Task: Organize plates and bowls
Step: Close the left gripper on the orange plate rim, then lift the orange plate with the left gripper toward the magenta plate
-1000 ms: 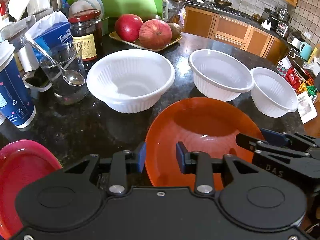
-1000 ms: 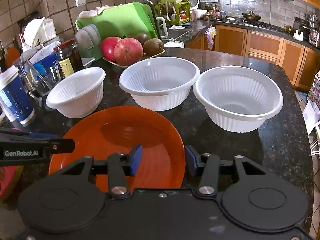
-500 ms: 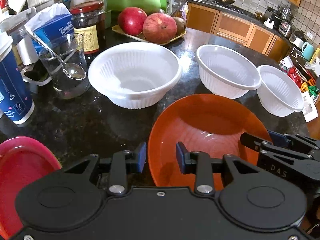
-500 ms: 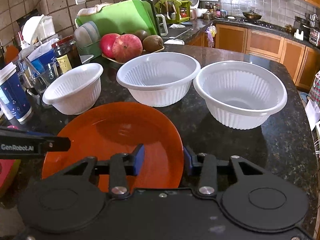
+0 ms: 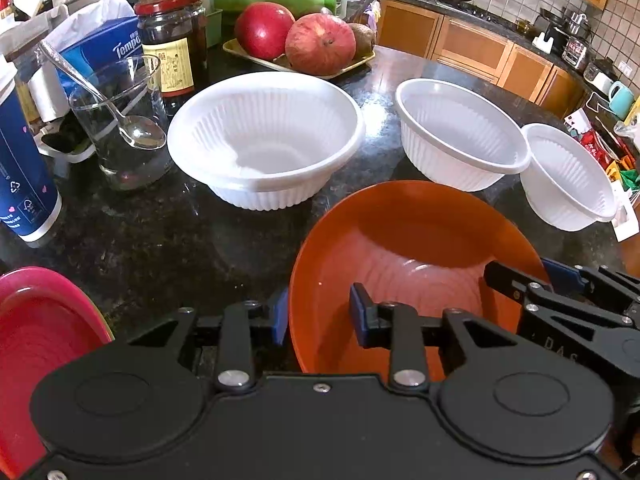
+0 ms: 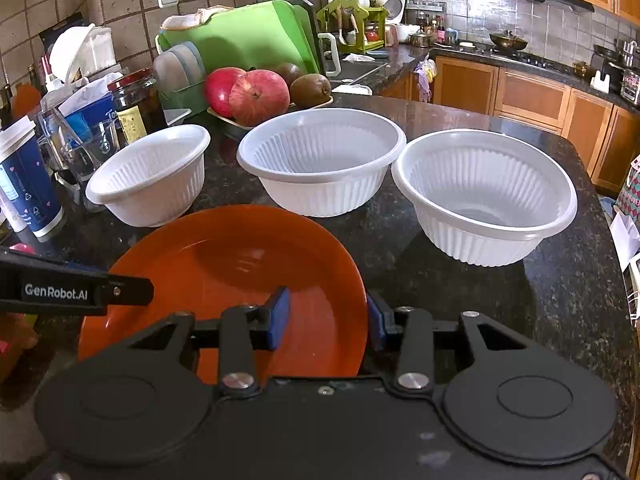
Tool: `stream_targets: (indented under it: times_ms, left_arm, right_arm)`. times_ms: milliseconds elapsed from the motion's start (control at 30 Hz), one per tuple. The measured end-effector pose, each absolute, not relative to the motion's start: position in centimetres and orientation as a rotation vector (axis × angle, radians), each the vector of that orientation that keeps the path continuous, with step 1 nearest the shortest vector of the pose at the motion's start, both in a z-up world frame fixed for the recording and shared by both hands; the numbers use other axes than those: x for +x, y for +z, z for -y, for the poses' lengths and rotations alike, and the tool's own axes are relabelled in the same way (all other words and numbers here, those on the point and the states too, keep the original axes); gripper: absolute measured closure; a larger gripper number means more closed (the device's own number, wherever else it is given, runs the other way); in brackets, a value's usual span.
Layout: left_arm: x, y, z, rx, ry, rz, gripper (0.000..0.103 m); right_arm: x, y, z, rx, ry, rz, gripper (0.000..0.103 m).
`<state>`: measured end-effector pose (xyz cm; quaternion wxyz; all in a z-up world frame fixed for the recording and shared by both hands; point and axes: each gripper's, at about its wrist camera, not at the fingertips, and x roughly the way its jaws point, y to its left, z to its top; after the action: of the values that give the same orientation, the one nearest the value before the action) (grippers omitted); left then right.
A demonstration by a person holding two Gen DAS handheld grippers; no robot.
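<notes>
Red plate (image 5: 36,344) half cut off

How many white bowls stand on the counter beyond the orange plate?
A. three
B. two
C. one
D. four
A: the right wrist view shows a left bowl, a middle bowl and a right bowl, all beyond the orange plate.

Three white bowls (image 6: 320,160), one orange plate (image 6: 240,264), one red plate (image 5: 40,340).

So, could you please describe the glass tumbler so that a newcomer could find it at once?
On the dark granite counter, look left of the leftmost ribbed white plastic bowl. The clear glass tumbler stands there, the only vessel with a metal spoon leaning in it.
</notes>
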<state>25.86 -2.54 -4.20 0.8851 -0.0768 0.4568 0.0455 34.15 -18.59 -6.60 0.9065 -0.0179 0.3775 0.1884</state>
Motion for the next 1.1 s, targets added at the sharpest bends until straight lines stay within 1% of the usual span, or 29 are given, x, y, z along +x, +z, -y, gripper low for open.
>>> stream_targets:
  times_ms: [133,400,600,733,800,1100]
  left_arm:
    - [25.4,-4.2,2.8,-0.148,0.085,-0.948,0.063]
    - [23.6,-4.0,3.2,-0.138,0.047,-0.96,0.063]
    - [21.2,-3.9,3.3,-0.145,0.015,-0.97,0.063]
    - [19.5,-3.7,3.3,-0.158,-0.004,-0.975,0.063]
    - [18.6,-3.6,3.3,-0.156,-0.01,-0.972,0.063]
    - [14.4,-3.2,3.1,-0.138,-0.015,-0.934,0.063]
  right_arm:
    - [33.7,-6.5,18.7,-0.039,0.379,-0.791,0.059]
    - [30.6,-6.2,19.7,-0.037,0.363,-0.812,0.063]
    - [27.2,-6.1,20.3,-0.04,0.34,-0.81,0.067]
    - [25.0,-5.9,20.5,-0.038,0.331,-0.813,0.067]
    - [24.0,-5.9,20.6,-0.032,0.324,-0.814,0.071]
    - [19.6,-5.6,20.7,0.005,0.32,-0.82,0.072]
